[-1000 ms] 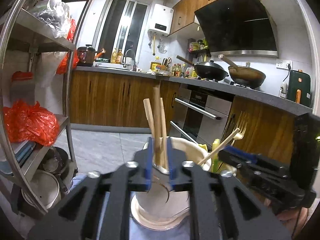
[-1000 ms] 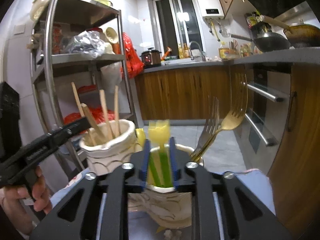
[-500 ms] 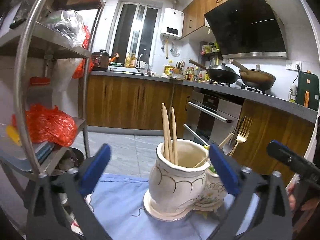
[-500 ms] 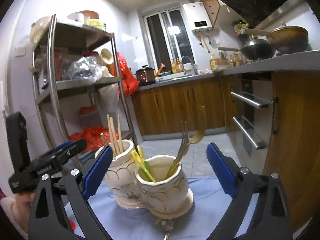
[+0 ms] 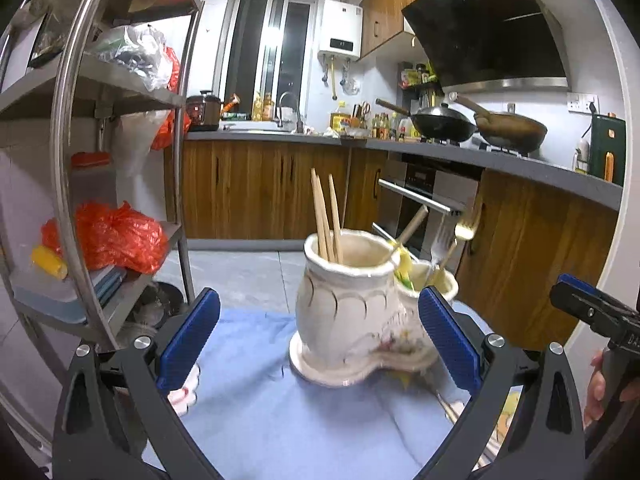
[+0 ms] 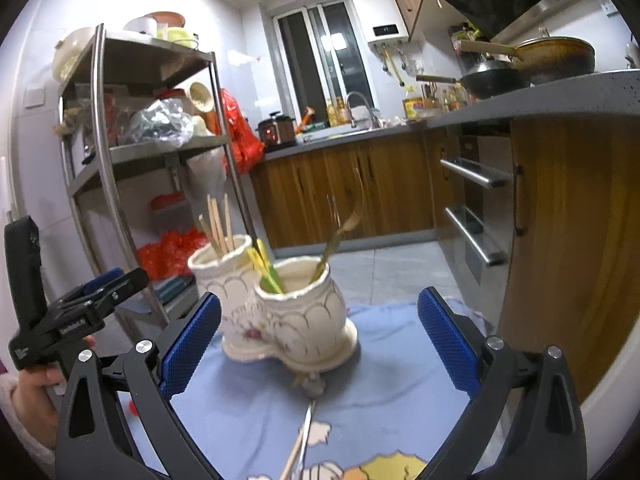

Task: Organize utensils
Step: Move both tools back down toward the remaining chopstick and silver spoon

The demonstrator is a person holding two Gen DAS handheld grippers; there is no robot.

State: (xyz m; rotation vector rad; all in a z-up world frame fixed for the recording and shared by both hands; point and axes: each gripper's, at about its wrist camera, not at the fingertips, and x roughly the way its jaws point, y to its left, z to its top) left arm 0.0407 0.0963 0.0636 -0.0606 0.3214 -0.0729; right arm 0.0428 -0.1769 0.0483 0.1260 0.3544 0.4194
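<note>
A white ceramic two-pot utensil holder (image 5: 344, 320) (image 6: 288, 316) stands on a blue cloth (image 5: 260, 408) (image 6: 400, 364). Wooden chopsticks (image 5: 326, 216) (image 6: 218, 224) stand in one pot. The other pot holds yellow-green utensils (image 5: 404, 268) (image 6: 266, 270) and golden forks (image 5: 442, 236) (image 6: 340, 236). My left gripper (image 5: 318, 296) is wide open in front of the chopstick pot, touching nothing. My right gripper (image 6: 319, 297) is wide open in front of the fork pot, also holding nothing. A thin utensil (image 6: 304, 436) lies on the cloth below the holder.
A steel shelf rack (image 5: 80, 200) (image 6: 104, 160) with red bags stands close on the left. A wooden cabinet (image 6: 568, 240) and an oven (image 5: 424, 200) are on the right. A small white and red thing (image 5: 184, 392) lies on the cloth by my left finger.
Both grippers opened wide, the left letting go of the chopsticks and the right of the yellow-green utensil. Both then drew back from the holder.
</note>
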